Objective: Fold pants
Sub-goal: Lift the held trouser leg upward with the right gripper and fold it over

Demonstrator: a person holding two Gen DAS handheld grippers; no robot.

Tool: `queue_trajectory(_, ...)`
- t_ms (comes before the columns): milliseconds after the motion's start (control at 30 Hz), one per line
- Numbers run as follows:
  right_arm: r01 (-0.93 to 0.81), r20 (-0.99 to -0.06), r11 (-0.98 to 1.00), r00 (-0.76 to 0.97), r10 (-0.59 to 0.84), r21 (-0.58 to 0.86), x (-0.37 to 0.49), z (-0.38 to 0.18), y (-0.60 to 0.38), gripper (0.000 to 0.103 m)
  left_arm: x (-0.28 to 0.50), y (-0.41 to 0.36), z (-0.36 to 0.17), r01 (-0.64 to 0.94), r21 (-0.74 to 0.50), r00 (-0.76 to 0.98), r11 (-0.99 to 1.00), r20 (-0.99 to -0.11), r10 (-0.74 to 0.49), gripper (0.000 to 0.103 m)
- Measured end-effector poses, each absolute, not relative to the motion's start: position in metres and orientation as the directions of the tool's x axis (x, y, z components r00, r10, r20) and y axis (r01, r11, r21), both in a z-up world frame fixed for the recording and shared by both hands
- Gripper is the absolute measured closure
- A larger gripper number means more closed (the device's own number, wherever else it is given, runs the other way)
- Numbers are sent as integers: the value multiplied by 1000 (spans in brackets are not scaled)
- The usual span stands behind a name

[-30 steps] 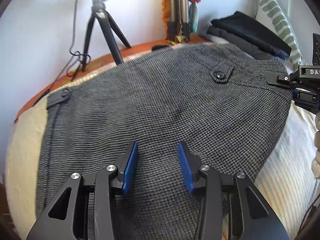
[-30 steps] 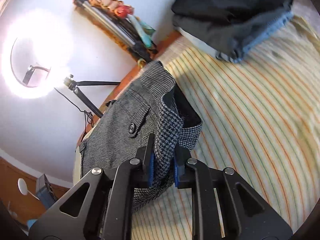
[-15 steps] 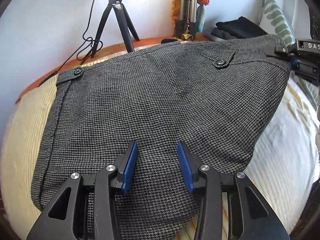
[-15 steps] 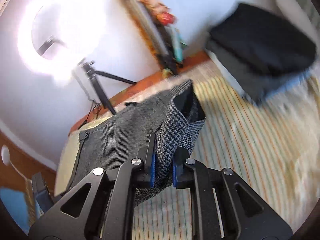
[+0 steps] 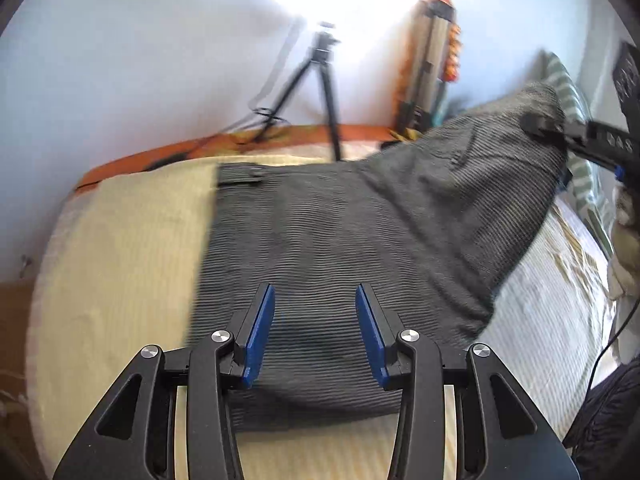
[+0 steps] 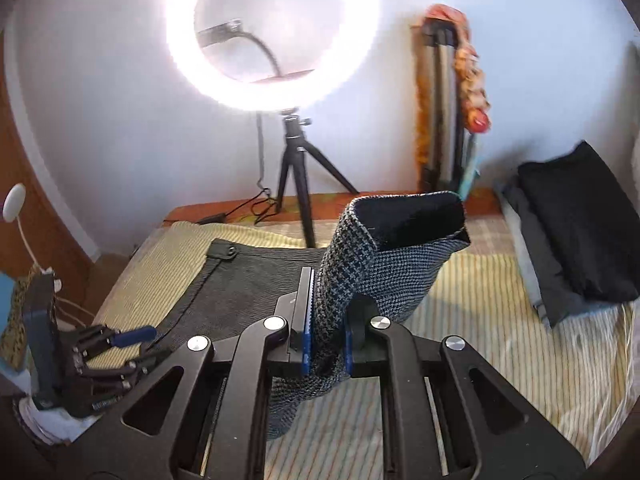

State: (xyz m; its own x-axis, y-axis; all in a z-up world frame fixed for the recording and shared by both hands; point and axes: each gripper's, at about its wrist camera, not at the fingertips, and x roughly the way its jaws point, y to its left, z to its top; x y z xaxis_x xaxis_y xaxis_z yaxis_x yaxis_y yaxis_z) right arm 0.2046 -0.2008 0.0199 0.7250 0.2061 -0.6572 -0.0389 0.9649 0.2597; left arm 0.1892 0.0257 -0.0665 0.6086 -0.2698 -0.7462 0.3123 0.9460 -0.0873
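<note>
Pants in grey check lie across the striped bed. Our right tongs clench one waist corner, raised off the bed; our left tongs hover released above the cloth. We judge the thin pinch could slip, dropping the corner mid-fold.

A bedroom in a home is shown. A bed with a striped yellow sheet is seen, with folded clothes at 3 o'clock. A striped pillow is seen, and a ring light on a tripod at 12 o'clock.
</note>
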Motion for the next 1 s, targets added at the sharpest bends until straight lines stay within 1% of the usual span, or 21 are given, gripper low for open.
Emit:
queue_trajectory(133,-131,-664,970,710,236,205,209,27,-164,91,187,60,-62,233,-92,639,968,-736,-224,63)
queue_trajectory(233,-183,-672,968,697,250,171,211,26,-138,91,191,85,-58,164,-121,659,979,-725,-200,63)
queue_trajectory(400,-295,-688,953,678,258,66,214,21,-78,91,190,124,-48,63,-158,706,985,-691,-156,63)
queue_trajectory(467,-333,-697,943,671,253,21,213,17,-56,91,190,138,-46,26,-199,719,980,-677,-156,63)
queue_trajectory(533,-379,-716,925,643,271,10,214,9,-34,91,189,152,-44,-10,-229,730,973,-667,-149,63)
queue_trajectory(800,-515,-797,853,549,253,-84,219,-45,40,92,186,179,-38,-88,-268,755,959,-646,-111,63)
queue_trajectory(1000,-561,-828,821,506,241,-104,221,-70,59,91,184,181,-38,-80,-264,755,961,-646,-114,63)
